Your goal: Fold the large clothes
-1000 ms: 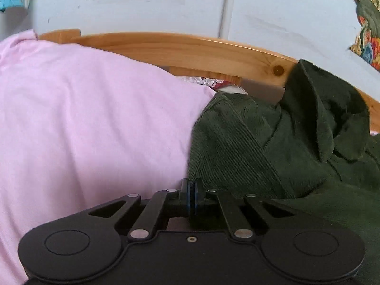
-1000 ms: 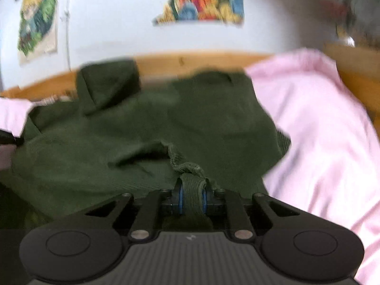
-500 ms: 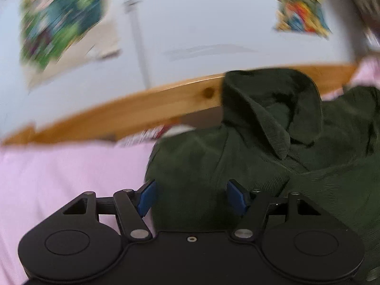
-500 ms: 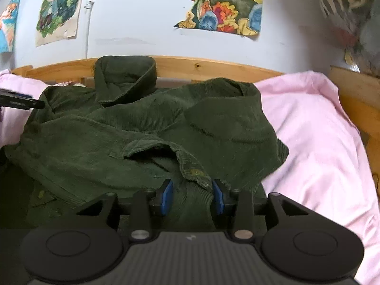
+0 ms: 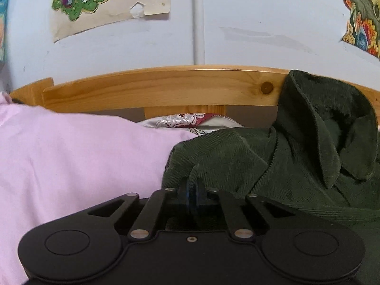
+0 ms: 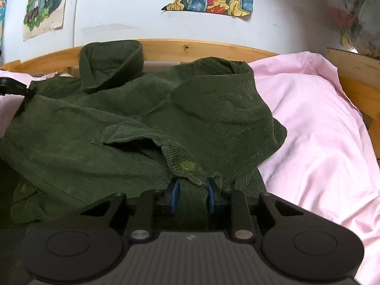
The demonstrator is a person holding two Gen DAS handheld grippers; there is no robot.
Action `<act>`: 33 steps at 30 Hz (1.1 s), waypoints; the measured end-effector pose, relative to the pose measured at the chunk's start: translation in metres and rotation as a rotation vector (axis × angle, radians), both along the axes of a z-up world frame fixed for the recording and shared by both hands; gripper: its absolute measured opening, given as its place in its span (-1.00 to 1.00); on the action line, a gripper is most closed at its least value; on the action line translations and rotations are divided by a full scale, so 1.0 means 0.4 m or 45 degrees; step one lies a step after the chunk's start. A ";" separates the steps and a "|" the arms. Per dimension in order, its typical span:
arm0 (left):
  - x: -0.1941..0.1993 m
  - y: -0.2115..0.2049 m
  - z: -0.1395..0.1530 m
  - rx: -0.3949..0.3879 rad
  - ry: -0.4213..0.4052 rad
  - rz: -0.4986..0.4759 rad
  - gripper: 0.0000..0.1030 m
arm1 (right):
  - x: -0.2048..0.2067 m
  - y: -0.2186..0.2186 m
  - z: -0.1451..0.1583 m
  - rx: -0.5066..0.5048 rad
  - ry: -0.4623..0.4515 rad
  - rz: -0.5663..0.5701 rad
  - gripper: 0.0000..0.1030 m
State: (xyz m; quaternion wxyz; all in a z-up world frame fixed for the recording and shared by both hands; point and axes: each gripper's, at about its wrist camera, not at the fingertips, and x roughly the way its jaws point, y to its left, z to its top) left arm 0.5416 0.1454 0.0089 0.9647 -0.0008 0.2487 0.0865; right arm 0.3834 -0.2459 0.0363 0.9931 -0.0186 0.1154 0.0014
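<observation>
Two hand-held grippers at work on a dark green corduroy jacket [image 6: 147, 118], heaped on the pink bedsheet [image 6: 320, 130] against the wooden bed rail [image 5: 166, 87]. Left hand-held gripper [image 5: 192, 191] clenched on a fold at the jacket's edge beside the sheet; right hand-held gripper [image 6: 192, 197] set around the buttoned cuff [image 6: 187, 168], cloth between the blue pads, whether truly pinched impossible to tell. Risks: thin left-side pinch slipping free on the pull, cuff sliding out of the looser right jaws, collar [image 5: 327, 128] snagging on the rail. Against half a second ago: left jaws, then spread wide over the cloth, just closing on it; right jaws likewise just narrowing around the cuff.
</observation>
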 end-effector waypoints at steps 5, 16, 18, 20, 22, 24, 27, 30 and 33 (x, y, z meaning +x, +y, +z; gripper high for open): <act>-0.118 -0.053 0.015 -0.009 -0.016 -0.085 0.60 | -0.053 0.033 0.046 -0.084 -0.127 -0.020 0.25; -0.271 -0.193 -0.040 -0.071 0.084 -0.270 0.86 | 0.164 0.195 0.282 -0.163 -0.242 0.204 0.73; -0.275 -0.193 -0.045 -0.092 0.067 -0.246 0.90 | 0.257 0.217 0.317 -0.121 -0.202 0.188 0.59; -0.289 -0.182 -0.053 -0.133 0.074 -0.229 0.90 | 0.354 0.235 0.351 -0.083 -0.136 0.168 0.48; -0.297 -0.169 -0.064 -0.171 0.093 -0.219 0.91 | 0.426 0.237 0.380 -0.017 -0.110 0.134 0.42; -0.306 -0.154 -0.072 -0.191 0.116 -0.204 0.91 | 0.481 0.232 0.398 0.074 -0.080 0.128 0.29; -0.310 -0.126 -0.070 -0.216 0.113 -0.163 0.91 | 0.536 0.227 0.406 0.179 0.012 0.093 -0.85; -0.317 -0.099 -0.051 -0.281 0.078 -0.137 0.91 | 0.481 0.219 0.400 0.224 -0.085 0.133 -0.89; -0.328 -0.093 -0.027 -0.325 0.027 -0.165 0.91 | 0.378 0.214 0.394 0.197 -0.159 0.202 -0.90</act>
